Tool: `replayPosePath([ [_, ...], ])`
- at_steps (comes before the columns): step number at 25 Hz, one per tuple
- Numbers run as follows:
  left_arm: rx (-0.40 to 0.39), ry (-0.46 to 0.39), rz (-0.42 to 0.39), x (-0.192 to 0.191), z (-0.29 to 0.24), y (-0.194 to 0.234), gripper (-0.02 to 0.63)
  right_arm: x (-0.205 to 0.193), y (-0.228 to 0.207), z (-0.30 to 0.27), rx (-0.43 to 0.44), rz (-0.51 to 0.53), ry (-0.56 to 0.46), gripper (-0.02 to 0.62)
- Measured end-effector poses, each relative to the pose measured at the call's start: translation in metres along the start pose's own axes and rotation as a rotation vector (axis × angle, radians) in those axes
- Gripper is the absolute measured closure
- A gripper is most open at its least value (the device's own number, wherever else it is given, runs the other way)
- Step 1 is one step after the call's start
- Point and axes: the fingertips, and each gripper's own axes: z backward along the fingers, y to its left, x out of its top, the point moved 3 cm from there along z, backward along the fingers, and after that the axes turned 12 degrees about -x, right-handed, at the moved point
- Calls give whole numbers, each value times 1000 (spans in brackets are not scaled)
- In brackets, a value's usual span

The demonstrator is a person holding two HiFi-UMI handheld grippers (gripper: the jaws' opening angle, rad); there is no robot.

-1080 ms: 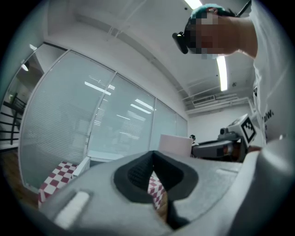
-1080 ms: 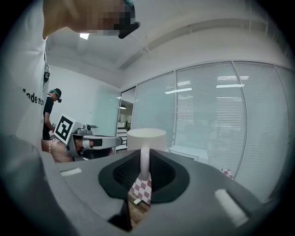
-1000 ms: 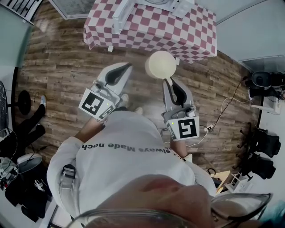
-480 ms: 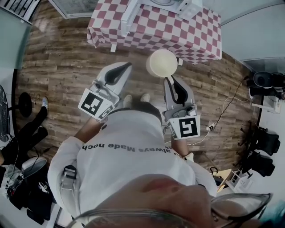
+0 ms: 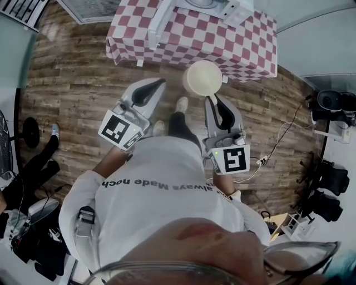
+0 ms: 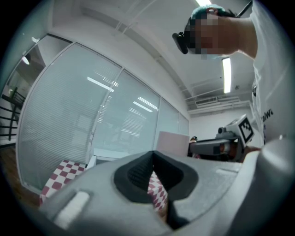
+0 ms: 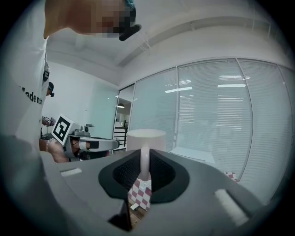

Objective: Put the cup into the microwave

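Note:
A cream cup (image 5: 204, 79) hangs upright over the wooden floor, just short of the red-and-white checked table (image 5: 194, 40). My right gripper (image 5: 213, 101) is shut on the cup's handle; in the right gripper view the cup (image 7: 145, 137) stands above my right gripper (image 7: 144, 173), its thin handle pinched between the black pads. My left gripper (image 5: 159, 83) is held level beside it, shut, with nothing in it; the left gripper view shows my left gripper (image 6: 153, 173) with checked cloth beyond it. A white microwave (image 5: 211, 5) sits at the table's far edge, mostly cut off.
A white panel (image 5: 158, 22) juts out over the table's left half. A person's dark-trousered legs (image 5: 33, 158) are at the left. Black office chairs (image 5: 328, 192) and a floor cable (image 5: 278, 139) lie at the right. Glass walls with blinds surround the room.
The table has drawn slightly nearer and a foot has stepped forward beneath the grippers. Both grippers keep their pose, with the cup still held in the right one.

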Motion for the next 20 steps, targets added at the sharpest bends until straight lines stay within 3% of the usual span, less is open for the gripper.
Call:
replayPosePath([
  [20, -17, 6, -26, -2, -208, 73, 601, -10, -192, -91, -15, 8, -32, 552],
])
